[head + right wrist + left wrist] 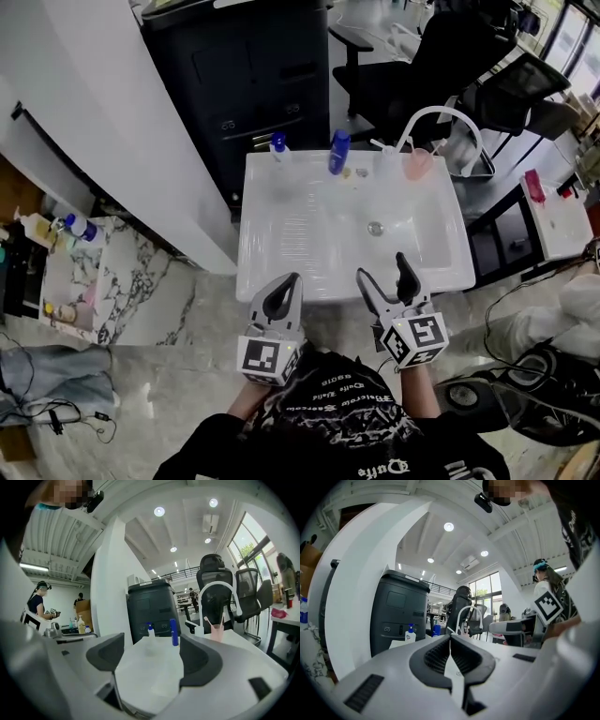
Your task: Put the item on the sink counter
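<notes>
Could not tell for certain which item was meant; found nothing in either gripper. Judged it likeliest to be the blue-capped bottle [82,229] or the yellow bottle [36,228], both standing on the marble shelf [122,272] well to the left of the sink counter [272,178]. Guessed either to be light, stiff plastic, smooth and prone to slip or tip. Thought best to grip across the body below the cap, not on the cap.

Saw the left gripper [292,281] [451,637] pressed closed on nothing and the right gripper [382,267] [152,641] spread wide and empty, both just beside the counter's near rim. Noted a pump bottle [278,145], a blue tube [338,151] and a pink cup [418,164] along the back rim.

Could not make out labels, fill levels or whether the caps were tight, the shelf bottles being too small and near the picture's edge.
</notes>
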`<state>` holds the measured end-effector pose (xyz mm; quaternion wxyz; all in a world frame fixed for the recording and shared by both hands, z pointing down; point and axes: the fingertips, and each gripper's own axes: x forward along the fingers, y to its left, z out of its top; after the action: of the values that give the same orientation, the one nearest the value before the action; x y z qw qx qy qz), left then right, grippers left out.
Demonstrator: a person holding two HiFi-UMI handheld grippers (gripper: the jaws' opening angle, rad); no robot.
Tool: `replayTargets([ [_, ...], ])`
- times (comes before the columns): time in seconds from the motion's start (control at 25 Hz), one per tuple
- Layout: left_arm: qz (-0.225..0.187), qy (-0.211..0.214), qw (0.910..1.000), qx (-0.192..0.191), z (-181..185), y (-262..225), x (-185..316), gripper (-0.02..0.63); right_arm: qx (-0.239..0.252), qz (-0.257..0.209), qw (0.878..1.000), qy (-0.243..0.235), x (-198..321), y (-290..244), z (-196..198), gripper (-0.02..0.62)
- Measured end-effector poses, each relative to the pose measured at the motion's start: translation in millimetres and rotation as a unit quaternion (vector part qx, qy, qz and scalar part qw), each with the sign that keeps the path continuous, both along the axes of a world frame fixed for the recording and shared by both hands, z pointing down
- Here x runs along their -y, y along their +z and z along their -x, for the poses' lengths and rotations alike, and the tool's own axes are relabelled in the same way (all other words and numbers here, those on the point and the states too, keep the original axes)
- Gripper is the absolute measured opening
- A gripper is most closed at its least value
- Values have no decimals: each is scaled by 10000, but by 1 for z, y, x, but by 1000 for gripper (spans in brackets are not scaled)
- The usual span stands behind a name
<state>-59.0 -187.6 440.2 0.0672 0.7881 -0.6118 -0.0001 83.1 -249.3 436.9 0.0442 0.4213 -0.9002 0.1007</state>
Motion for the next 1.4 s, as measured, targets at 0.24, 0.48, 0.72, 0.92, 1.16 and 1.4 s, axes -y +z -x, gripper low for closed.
replayTargets([
  [0.24, -28, 60, 10000, 13, -3, 0, -3, 8, -62, -23, 10000, 7, -6, 0, 3, 251],
  [0.48, 42, 60, 10000, -9, 1, 5, -4, 8, -187, 79, 9998, -35, -10, 11, 11, 95],
  [0.72, 106, 95, 9999, -59, 4, 10, 2, 8, -135, 56, 9999, -67, -9, 10, 16, 2],
  [0.92, 130, 121, 9998, -70, 6, 11, 9, 8, -272, -76, 9996, -47, -4, 10, 19, -2],
  [1.16, 172, 68, 9998, -77, 14, 14, 15, 8, -533, -170, 9983, -130, 2, 13, 30, -2],
  [1.4, 188, 45, 9998, -66, 22, 14, 24, 8, -634, -197, 9977, -152, 11, 14, 37, -2],
])
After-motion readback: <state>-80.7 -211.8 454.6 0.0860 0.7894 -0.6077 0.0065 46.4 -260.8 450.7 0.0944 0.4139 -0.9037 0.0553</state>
